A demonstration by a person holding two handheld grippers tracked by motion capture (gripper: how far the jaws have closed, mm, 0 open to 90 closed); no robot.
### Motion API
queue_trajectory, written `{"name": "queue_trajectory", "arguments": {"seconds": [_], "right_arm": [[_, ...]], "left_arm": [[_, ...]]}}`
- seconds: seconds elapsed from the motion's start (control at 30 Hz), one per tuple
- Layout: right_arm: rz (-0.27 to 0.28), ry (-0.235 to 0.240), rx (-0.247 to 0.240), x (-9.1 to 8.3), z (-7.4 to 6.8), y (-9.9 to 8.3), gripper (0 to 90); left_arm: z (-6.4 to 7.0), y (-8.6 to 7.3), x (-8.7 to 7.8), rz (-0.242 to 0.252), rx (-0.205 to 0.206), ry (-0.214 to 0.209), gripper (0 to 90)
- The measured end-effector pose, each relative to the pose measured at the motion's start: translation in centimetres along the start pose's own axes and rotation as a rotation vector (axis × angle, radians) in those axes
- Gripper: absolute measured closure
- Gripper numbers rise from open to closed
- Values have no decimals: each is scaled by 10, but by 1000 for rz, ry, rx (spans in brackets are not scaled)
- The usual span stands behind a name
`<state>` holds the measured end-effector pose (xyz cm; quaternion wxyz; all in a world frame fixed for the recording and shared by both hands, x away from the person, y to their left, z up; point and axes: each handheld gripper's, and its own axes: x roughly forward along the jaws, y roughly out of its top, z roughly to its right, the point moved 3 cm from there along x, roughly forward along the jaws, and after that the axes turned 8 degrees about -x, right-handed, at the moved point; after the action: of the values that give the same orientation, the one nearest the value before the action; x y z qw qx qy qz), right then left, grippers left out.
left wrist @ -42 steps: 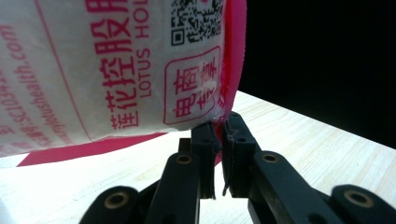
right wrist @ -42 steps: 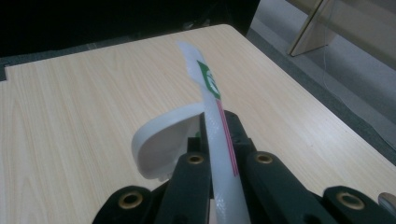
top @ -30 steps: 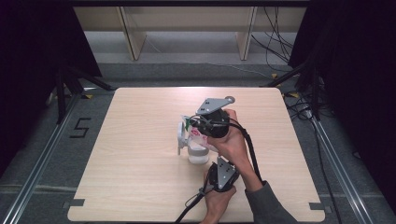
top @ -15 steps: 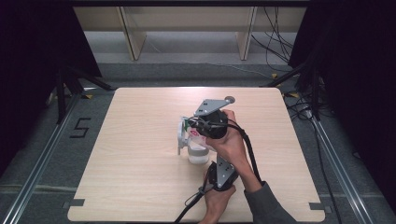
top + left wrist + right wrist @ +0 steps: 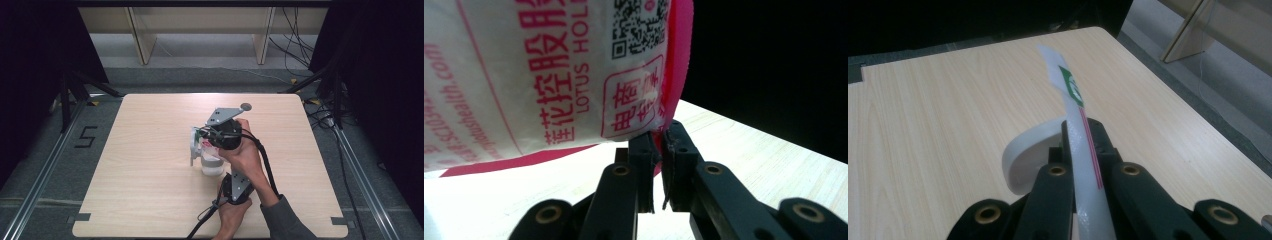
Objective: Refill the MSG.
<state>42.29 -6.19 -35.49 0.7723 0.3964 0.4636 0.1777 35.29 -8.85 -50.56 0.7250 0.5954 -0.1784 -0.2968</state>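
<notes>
Fingers (image 5: 642,155) of the left gripper (image 5: 655,145) were clenched on the lower pink-edged corner of the white sachet (image 5: 549,75), while the right gripper (image 5: 1082,131) was clamped on a thin white strip with a green mark (image 5: 1070,90), seemingly the sachet's top edge. In the high view the sachet (image 5: 198,142) hung just above the white cup (image 5: 212,166) near the middle of the table (image 5: 150,195). Over the last second almost nothing had shifted: both hands, sachet and cup kept their places. By my reading the packet was stretched taut but not yet torn or tipped, so emptying it into the cup had not begun. Cables (image 5: 295,45) and shelf legs (image 5: 142,42) lay well beyond the table; nothing blocked the work, though the cup stood close under the right hand (image 5: 245,157)
</notes>
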Motion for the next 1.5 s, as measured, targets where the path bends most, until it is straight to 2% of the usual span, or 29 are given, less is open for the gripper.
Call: {"name": "queue_trajectory", "arguments": {"seconds": [0.03, 0.13, 0.2, 0.3, 0.4, 0.53, 0.6, 0.67, 0.73, 0.9, 1.07, 1.13, 1.17, 1.2, 1.27, 1.33, 1.37, 1.5], "right_arm": [[8, -2, -14, 0, 2, 0, 900], [-4, 8, 4, -3, 3, -1, 900], [19, -1, -4, -2, 7, -1, 900], [10, 0, 17, -2, 8, -3, 900], [10, -6, -2, -3, 9, -2, 900], [15, -18, 17, -5, 9, -2, 900], [22, -22, -7, -4, 11, -2, 900], [19, -22, -7, -4, 11, -3, 900], [11, -21, 19, -6, 10, -3, 900], [19, -28, 21, -7, 12, -4, 900], [16, -19, 19, -6, 10, -2, 900], [31, -23, 9, -4, 9, -2, 900], [24, -19, 12, -4, 7, -1, 900], [19, -11, -14, -3, 7, 0, 900], [14, -14, 1, -1, 4, 0, 900], [16, -17, -20, 0, 4, 0, 900], [2, -3, -3, 0, 2, 0, 900], [10, -11, 2, -2, 3, 0, 900]], "left_arm": [[0, 0, 0, 0, -1, 0, 837], [1, -1, -2, -6, 28, 3, 838], [1, -2, -1, -5, 26, 10, 838], [2, -3, -2, -7, 31, 12, 837], [3, -2, -2, 4, 30, 18, 837], [4, -3, -4, 5, 37, 18, 837], [4, -4, -4, 3, 35, 18, 837], [5, -4, -4, 4, 42, 20, 837], [5, -4, -4, 5, 37, 16, 837], [5, -4, -3, 1, 31, 17, 836], [2, -2, -3, 0, 23, 10, 837], [1, -2, -3, 4, 21, 13, 837], [1, -2, -3, -3, 29, 12, 837], [1, -1, -3, 0, 27, 14, 837], [0, -1, -3, -2, 23, 14, 837], [0, -2, -3, -4, 24, 16, 837], [0, -1, -2, -4, 23, 16, 836], [2, -1, -2, 3, 24, 19, 837]]}}
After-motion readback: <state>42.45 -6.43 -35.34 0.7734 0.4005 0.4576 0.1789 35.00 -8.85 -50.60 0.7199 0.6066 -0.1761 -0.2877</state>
